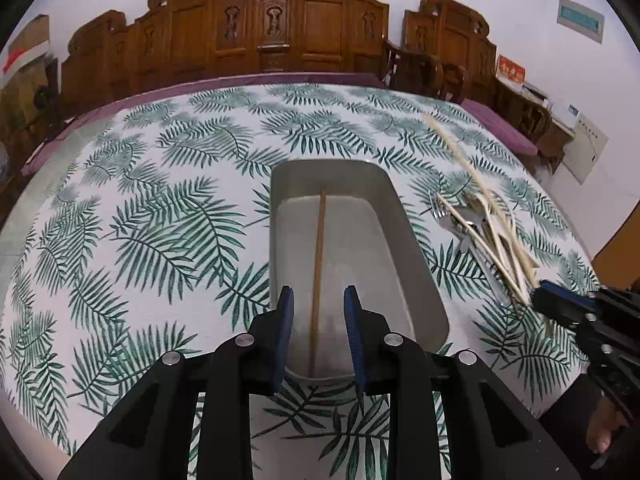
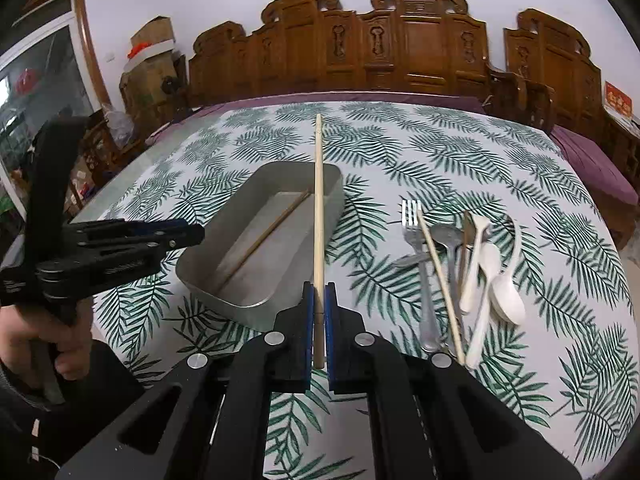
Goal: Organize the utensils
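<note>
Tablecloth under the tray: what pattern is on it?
White tablecloth printed with green fern-like leaves, lying under the metal tray; clearest in the right wrist view.

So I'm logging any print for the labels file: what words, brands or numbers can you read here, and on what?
None can be read.
Blue-grey wall sign: print too blurred.
Red card: yellow marks, too small.
White panel: faint lines, unreadable.
Left hand-held gripper: pale marking on its body, too blurred.

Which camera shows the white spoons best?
The right wrist view: the white spoons lie in plain sight beside the fork. In the left wrist view they sit far off at the edge, tangled among chopsticks and hard to pick out.
</note>
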`<state>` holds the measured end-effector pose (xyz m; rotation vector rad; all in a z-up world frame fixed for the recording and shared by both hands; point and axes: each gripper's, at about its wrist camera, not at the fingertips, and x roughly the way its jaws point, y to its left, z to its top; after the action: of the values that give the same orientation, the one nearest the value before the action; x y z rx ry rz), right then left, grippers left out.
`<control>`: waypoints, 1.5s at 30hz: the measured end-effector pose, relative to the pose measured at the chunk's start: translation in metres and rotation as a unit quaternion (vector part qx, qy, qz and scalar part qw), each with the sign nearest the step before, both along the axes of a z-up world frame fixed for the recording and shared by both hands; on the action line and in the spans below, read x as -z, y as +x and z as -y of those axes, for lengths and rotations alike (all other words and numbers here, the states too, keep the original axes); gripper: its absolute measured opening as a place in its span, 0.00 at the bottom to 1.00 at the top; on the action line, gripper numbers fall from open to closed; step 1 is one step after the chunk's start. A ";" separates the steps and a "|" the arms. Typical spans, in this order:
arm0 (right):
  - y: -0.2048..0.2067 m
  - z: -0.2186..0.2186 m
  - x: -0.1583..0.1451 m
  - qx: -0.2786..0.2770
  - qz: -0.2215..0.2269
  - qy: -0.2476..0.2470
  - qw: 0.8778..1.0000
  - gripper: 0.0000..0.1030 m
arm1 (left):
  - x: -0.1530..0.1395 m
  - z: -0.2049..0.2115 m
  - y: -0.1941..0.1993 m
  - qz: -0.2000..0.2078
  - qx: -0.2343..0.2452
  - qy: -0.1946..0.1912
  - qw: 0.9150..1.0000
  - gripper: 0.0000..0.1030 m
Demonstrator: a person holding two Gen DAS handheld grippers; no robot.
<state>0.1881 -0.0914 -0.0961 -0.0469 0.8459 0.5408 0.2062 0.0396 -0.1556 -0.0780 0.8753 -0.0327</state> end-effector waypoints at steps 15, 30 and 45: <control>0.030 -0.069 0.015 -0.047 -0.041 -0.018 0.998 0.06 | -0.031 -0.023 -0.043 0.036 -0.003 -0.006 0.999 0.24; 0.060 -0.095 0.047 -0.043 -0.102 -0.035 0.993 0.06 | -0.032 -0.038 -0.054 0.035 -0.012 -0.013 0.999 0.24; 0.049 -0.050 0.008 -0.053 -0.044 0.006 0.998 0.07 | -0.035 -0.012 -0.053 0.040 0.012 -0.015 0.999 0.29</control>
<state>0.2376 -0.0417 -0.1043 -0.0580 0.9290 0.6522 0.1528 0.0520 -0.1203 -0.0941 0.7954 -0.0704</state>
